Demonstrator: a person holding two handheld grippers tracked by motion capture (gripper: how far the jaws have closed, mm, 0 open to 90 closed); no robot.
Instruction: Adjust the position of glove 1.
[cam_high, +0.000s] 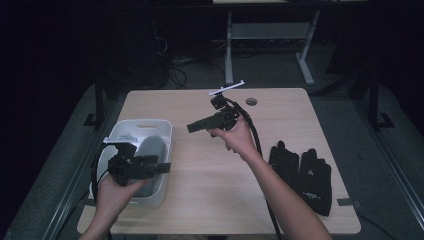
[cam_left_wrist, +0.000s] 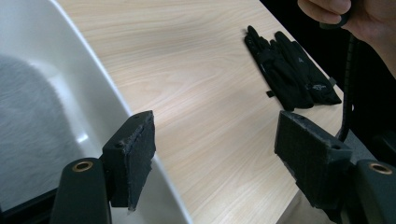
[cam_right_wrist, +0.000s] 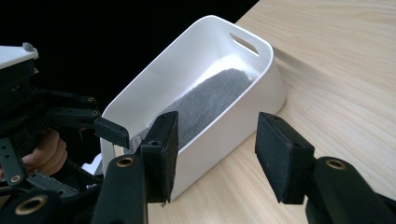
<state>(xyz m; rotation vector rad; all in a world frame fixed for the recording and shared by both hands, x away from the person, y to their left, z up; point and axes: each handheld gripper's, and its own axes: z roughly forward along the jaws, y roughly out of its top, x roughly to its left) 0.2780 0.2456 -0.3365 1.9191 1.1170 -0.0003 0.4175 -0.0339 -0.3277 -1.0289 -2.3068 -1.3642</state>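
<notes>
A: High view first, from the near edge. The left tool (cam_high: 165, 168) hangs over the near right wall of the white plastic bin (cam_high: 122, 131), its jaws apart and holding nothing. Inside the bin lies a grey felt-like cloth (cam_high: 149, 146).

B: And the right tool (cam_high: 191, 128)?

A: It is higher and farther, over the middle of the pale wooden counter (cam_high: 210, 175), pointing toward the bin. In the right gripper view its jaws are also spread, empty. The pair of black fabric gloves (cam_high: 301, 172) lies flat near the right edge of the counter, well apart from both tools.

B: So the gloves look like the next thing to move, probably into the bin. What could go wrong?

A: I think two things. The left tool is very near the bin wall, so a careless turn may push or tip the bin. Also the gloves lie side by side, touching; a pinch may take only one, or only a thin fold that slips out.
</notes>
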